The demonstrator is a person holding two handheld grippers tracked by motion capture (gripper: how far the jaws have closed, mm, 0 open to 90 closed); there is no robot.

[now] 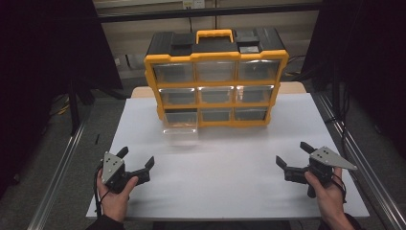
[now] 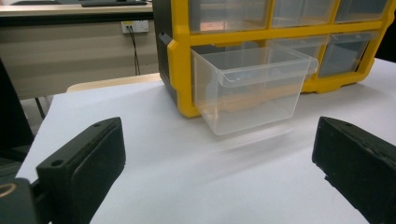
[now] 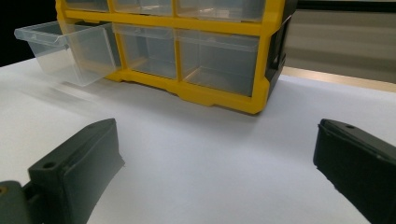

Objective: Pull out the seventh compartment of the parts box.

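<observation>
No text, label, brand or number could be read anywhere. The yellow drawer cabinet (image 1: 216,86) bore no legible marking. Its clear drawers were likewise unmarked.

The person's left hand (image 1: 114,196) grips the left tongs (image 1: 137,158) from below, the forearm coming in from the bottom edge. These tongs point forward and a little to the right, with the jaws spread wide and nothing between them. The right hand (image 1: 327,191) holds the right tongs (image 1: 293,154), which point forward and to the left, jaws likewise wide apart and empty. Both tongs sit low, near the front edge, well apart from each other, each topped by its grey plate.
</observation>
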